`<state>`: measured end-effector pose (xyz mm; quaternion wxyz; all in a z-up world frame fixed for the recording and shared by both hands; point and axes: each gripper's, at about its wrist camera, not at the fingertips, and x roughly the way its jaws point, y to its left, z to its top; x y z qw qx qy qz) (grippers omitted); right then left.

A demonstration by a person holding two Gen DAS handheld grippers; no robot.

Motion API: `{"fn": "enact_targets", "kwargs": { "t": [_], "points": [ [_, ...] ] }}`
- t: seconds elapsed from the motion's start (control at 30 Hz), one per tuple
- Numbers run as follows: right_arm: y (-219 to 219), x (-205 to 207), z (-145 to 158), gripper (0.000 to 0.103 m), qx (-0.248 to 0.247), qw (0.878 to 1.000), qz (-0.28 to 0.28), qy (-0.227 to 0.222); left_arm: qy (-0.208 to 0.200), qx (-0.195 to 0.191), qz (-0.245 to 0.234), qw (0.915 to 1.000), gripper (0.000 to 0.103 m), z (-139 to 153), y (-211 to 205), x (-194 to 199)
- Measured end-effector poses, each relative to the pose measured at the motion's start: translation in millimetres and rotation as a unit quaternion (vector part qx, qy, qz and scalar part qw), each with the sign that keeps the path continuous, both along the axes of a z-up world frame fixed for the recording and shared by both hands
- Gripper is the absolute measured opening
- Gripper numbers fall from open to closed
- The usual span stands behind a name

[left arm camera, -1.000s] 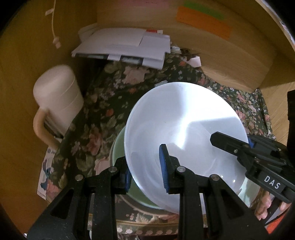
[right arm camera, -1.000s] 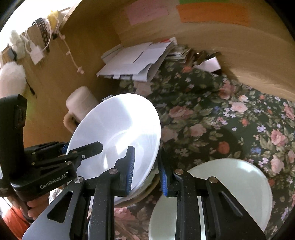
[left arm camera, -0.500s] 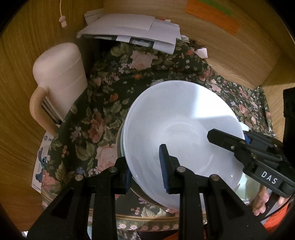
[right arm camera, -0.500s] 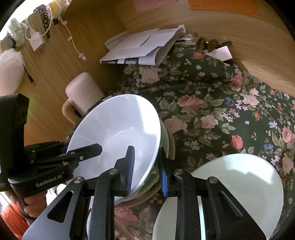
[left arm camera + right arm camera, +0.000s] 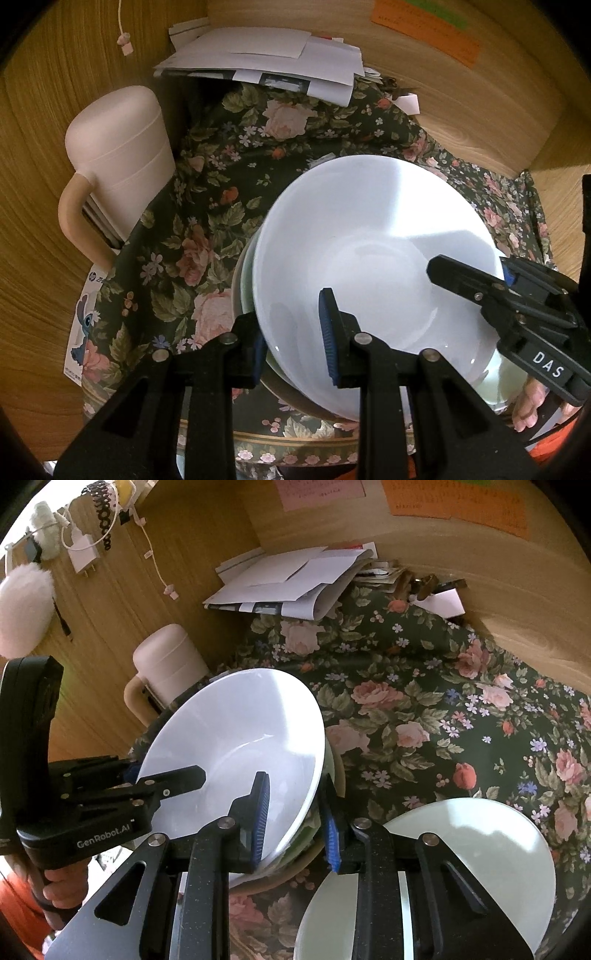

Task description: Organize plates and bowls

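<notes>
Fingers of left gripper (image 5: 295, 332) and right gripper (image 5: 293, 818): each narrowly closed on opposite rims of white bowl (image 5: 373, 266), atop stacked dishes; right jaws just eased slightly. Right view only: pale green plate (image 5: 461, 853), wall charger (image 5: 83, 555). Surface: floral cloth (image 5: 424, 709); wooden walls (image 5: 55, 258); papers (image 5: 266, 59); beige jug (image 5: 118, 158).

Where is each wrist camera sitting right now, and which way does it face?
Left wrist: on the left gripper, looking steeply down at the white bowl it clamps; the right gripper and fingers show at right.
Right wrist: on the right gripper, looking down across the floral cloth; the left gripper and a hand show at left.
Shared: bowl, cloth, cream jug, papers.
</notes>
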<state>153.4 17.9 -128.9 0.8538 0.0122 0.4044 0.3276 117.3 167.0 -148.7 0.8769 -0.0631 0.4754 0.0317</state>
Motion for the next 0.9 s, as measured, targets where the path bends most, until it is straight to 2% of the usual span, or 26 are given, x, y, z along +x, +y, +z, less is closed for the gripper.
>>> {"fn": "enact_targets", "kwargs": {
  "t": [0.1,0.37,0.6,0.7,0.8,0.9],
  "points": [
    [-6,1,4,0.027,0.001,1.000,-0.008,-0.017,-0.002,-0.004,0.002,1.0000,0.027,0,2,1],
    [-15,4,3,0.027,0.007,1.000,-0.010,-0.005,-0.004,-0.001,0.013,0.9999,0.027,1,1,2],
    [-18,-1,7,0.044,0.017,1.000,-0.007,-0.009,-0.014,0.024,0.021,0.9994,0.027,13,3,9],
    [-18,-1,8,0.045,0.017,1.000,-0.006,-0.006,-0.037,0.048,0.027,0.9978,0.028,22,3,7],
    [-17,-2,7,0.045,0.016,1.000,-0.003,-0.002,-0.052,0.057,0.024,0.9967,0.035,30,5,4],
    [-16,-3,6,0.045,0.015,1.000,-0.002,0.000,-0.051,0.054,0.034,0.9967,0.038,27,11,1]
  ]
}}
